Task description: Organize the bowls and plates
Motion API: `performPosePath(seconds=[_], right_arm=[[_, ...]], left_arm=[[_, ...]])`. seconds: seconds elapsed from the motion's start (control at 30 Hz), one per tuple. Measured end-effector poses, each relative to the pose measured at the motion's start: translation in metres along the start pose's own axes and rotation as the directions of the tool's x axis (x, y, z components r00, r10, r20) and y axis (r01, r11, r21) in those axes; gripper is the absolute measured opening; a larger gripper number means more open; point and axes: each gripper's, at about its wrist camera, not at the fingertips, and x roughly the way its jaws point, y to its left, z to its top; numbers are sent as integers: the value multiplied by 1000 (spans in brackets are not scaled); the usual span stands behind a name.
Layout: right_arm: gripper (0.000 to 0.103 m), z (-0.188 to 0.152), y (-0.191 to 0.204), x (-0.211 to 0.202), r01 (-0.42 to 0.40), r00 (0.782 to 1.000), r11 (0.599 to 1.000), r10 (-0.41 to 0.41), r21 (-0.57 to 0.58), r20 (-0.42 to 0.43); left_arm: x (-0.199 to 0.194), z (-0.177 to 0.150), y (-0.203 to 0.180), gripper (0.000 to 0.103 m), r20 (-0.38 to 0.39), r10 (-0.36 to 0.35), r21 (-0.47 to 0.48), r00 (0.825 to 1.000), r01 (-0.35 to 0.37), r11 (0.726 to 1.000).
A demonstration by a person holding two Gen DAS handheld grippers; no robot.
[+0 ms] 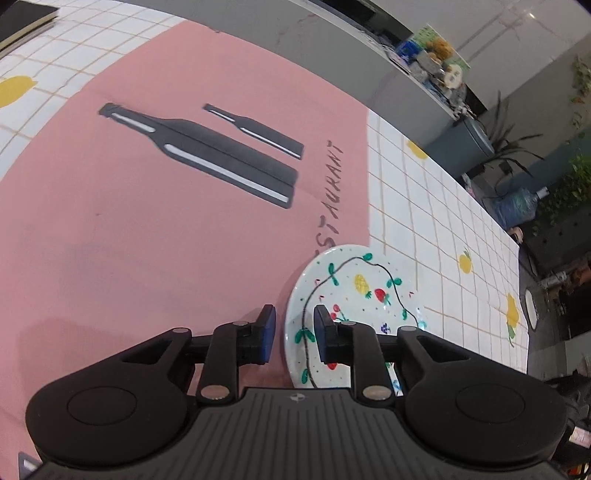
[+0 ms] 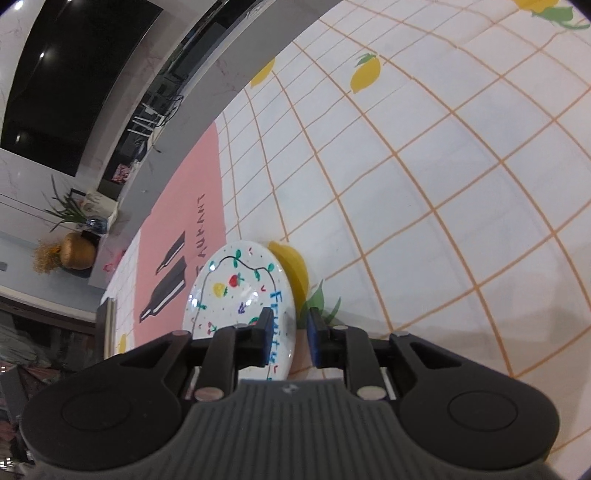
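Note:
A white plate (image 1: 365, 291) painted with fruit and a vine lies flat on the table, half on the pink mat and half on the checked cloth. My left gripper (image 1: 294, 332) straddles its left rim: one finger hangs over the plate, the other over the mat. A gap shows on both sides of the rim, so the jaws are open. In the right wrist view the same plate (image 2: 232, 291) shows blue lettering. My right gripper (image 2: 290, 338) straddles the opposite rim, open too, with no pad pressing on it.
The pink mat (image 1: 147, 240) carries two black bottle prints. A white checked tablecloth with lemon prints (image 2: 424, 184) covers the rest of the table. A dark book (image 1: 22, 26) lies at the far corner. A grey counter (image 1: 332, 48) with clutter runs behind, and the table edge (image 1: 521, 295) drops off at right.

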Motion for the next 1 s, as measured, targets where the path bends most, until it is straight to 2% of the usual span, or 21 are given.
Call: performPosePath(seconds=[0.07,0.17,0.4,0.53,0.6,0.7,1.0], right_arm=[[18,0,-3,1,-19,1000,1000,20,20,-10],[10,-2,-2,3,-16,1000,1000,17,13,-23],[9,-1,-6,4,-29,1000,999,29,20,-2],[9,-3,-2,3,-9,1000,1000,9,-1,24],[7,-5,3,2,22,999,999,-20,-42,43],[5,-7,8,2,49,998,995,-45,-88,52],[5,-6,5,-4,15,999,999,-13,-42,36]], left_arm=[[2,-1,-2,26,0,-9,8,1000,9,1000],[3,-1,-2,26,6,-13,8,1000,13,1000],[5,1,5,24,21,-23,-41,1000,24,999],[5,-1,-1,23,30,-6,-4,1000,7,1000],[4,-1,-4,13,33,9,17,999,-9,1000],[4,-2,-6,12,41,19,24,999,-19,1000],[-12,-8,-5,10,63,5,26,998,-7,1000]])
